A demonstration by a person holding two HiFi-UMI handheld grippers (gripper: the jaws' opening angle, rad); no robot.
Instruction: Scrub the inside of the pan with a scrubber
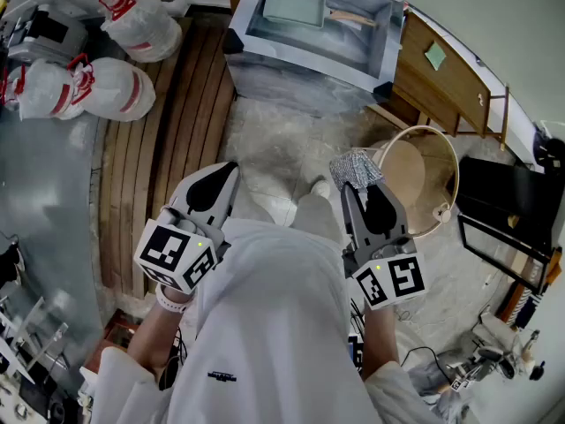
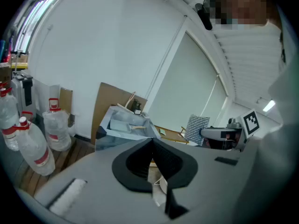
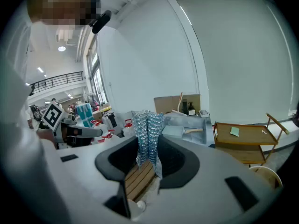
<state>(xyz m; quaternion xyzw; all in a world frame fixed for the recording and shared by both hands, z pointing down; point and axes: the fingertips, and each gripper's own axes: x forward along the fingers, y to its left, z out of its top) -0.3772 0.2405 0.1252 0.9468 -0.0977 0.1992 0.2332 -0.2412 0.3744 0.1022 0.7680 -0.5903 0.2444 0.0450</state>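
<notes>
gripping the silvery mesh scrubber (image 3: pixel 147 134) in my right gripper (image 3: pixel 148 147), left gripper (image 2: pixel 152 143) closed empty, i'd press flat inside the pale-green rectangular pan (image 1: pixel 293 5).

The floor (image 1: pixel 284 144) carries a steel tub (image 1: pixel 300 73) at its far edge and bottles (image 1: pixel 124 88) on wooden slats (image 1: pixel 181 131) at left.

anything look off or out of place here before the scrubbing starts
Nothing stands out. The silvery mesh scrubber is pinched upright in the jaws of the right gripper, and the pale green square pan lies flat in the steel sink, away from both grippers. The left gripper is shut and empty.
</notes>
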